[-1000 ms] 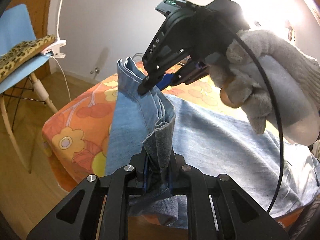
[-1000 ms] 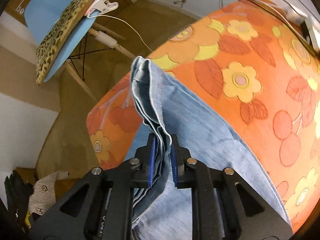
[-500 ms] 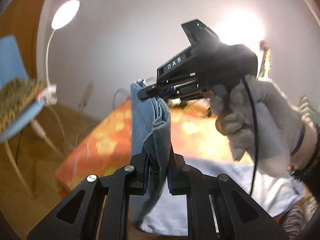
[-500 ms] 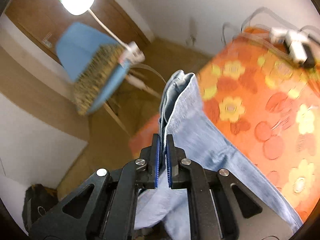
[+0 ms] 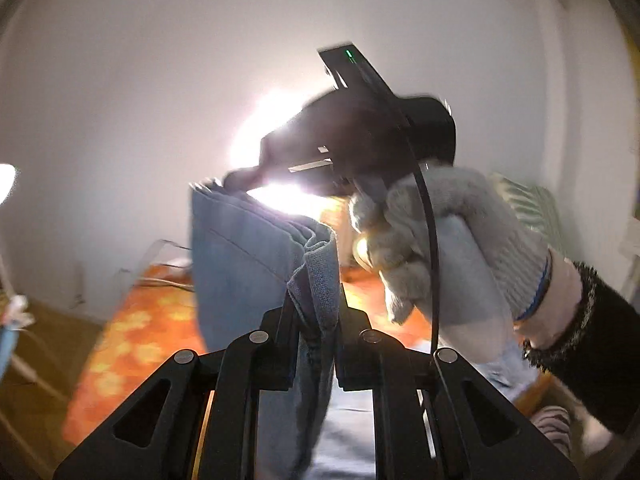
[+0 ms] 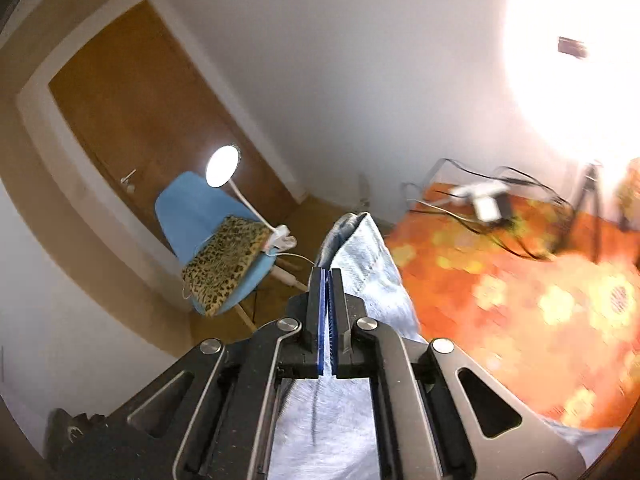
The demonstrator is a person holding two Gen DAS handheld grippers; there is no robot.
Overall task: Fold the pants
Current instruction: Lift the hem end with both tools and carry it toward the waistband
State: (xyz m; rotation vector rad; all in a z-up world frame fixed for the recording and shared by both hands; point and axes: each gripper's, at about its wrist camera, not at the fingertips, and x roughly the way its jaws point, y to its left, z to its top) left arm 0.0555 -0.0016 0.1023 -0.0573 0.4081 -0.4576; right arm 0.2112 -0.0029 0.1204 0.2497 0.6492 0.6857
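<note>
The left claw (image 5: 316,300) is clamped on a bunched fold of the blue jeans (image 5: 244,256), which hang from it above the orange flowered bed (image 5: 132,344). The right claw (image 6: 329,280), in a grey-gloved hand (image 5: 452,248), has just been closing and now pinches the jeans' edge between its blue pads. Beyond stand a blue chair (image 6: 188,208) with a leopard-print cushion (image 6: 224,260) and a clip lamp (image 6: 223,161)

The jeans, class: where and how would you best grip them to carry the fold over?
Probably the doubled hem edge of the jeans, one gripper at each corner, from the open end: the left gripper and right gripper already pinch it there, hanging taut.
</note>
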